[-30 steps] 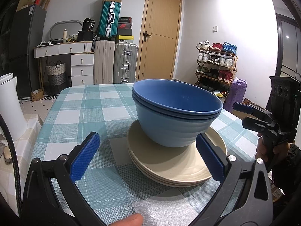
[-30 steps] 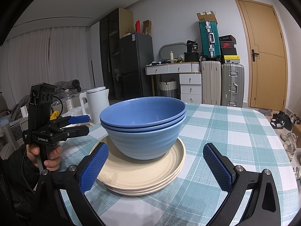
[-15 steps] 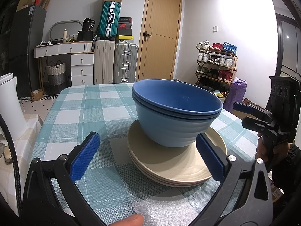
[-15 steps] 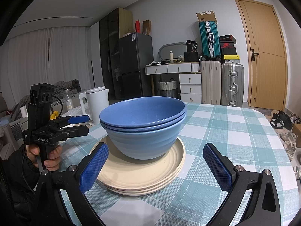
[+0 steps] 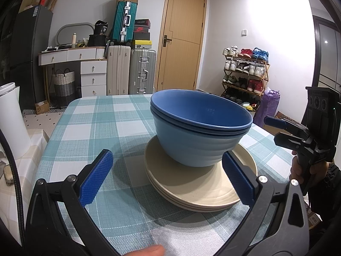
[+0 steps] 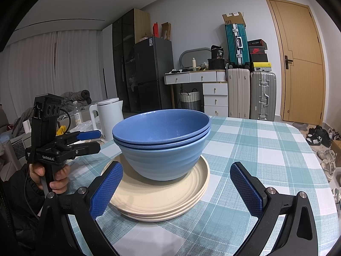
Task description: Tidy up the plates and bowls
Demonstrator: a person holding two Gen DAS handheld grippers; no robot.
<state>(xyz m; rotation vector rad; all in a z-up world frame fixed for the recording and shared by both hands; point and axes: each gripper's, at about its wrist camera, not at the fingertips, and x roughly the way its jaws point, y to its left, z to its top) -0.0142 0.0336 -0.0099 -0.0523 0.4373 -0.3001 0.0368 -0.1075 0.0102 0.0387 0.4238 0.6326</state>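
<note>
A: Nested blue plastic bowls (image 5: pixel 200 125) (image 6: pixel 162 143), where?
B: Upright on a stack of round cream plates (image 5: pixel 198 187) (image 6: pixel 162 198), mid table w/ teal-and-white checked cloth (image 5: pixel 91 128) (image 6: pixel 260 149).
A: Left gripper (image 5: pixel 168 178)?
B: Released, jaws wide, hovering just short of the plates' near edge, holding nothing.
A: Right gripper (image 6: pixel 175 186)?
B: Also released, jaws spread either side of the stack, apart from it. White electric kettle (image 6: pixel 109 117) beyond the table's left edge.

plate stack (image 5: pixel 204 192) centre hidden under bowls (image 5: pixel 200 128), white kettle (image 5: pixel 10 119) cut by left edge
</note>
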